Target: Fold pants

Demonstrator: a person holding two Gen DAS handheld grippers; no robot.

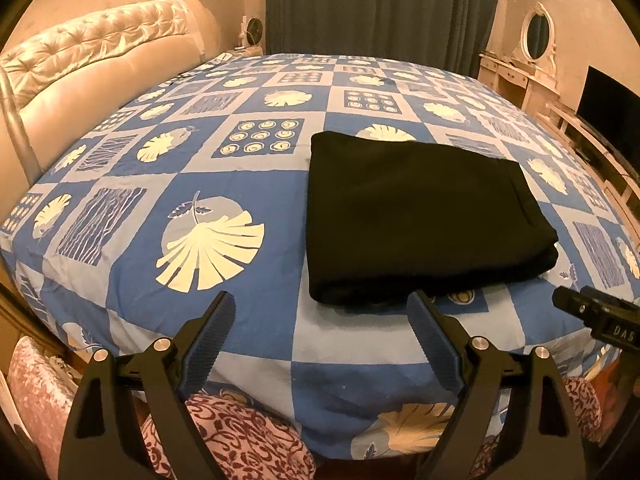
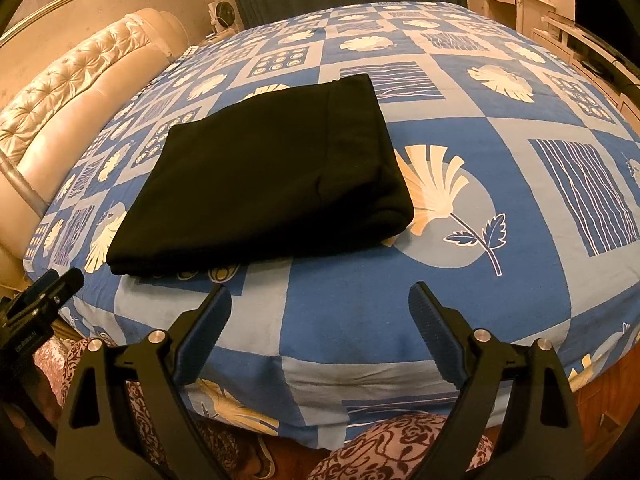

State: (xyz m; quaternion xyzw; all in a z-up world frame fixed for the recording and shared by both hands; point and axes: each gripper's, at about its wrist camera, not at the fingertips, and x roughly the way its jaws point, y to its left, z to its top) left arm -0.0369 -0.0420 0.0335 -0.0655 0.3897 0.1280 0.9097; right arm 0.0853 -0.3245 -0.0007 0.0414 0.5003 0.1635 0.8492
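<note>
Black fabric, the pants [image 1: 420, 216], lies folded into a compact, thick rectangle on the bed [image 1: 224, 184], whose cover is a patchwork of blue squares with cream leaf and shell prints. In the left wrist view the bundle sits right of centre; in the right wrist view it sits left of centre and reaches toward the upper middle of the frame. Several layers are stacked at its near right corner, where the rounded edges of the fold show, and its sides look fairly straight. The left hand-held gripper [image 1: 320, 308] hovers at the lower middle of its view, jaws spread wide and holding nothing, its right fingertip close to the near edge of the bundle, though contact cannot be judged. The right hand-held gripper [image 2: 320, 300] is likewise wide apart and empty, over bare bedcover just beside the bundle's near right edge. A tufted cream headboard [image 1: 92, 44] fills the upper left, dark curtains [image 1: 380, 4] the top centre. Judged from this, the folding looks essentially complete: no loose leg or waistband trails out. At most, a light tidy of the slightly bulging near right corner remains.
</note>
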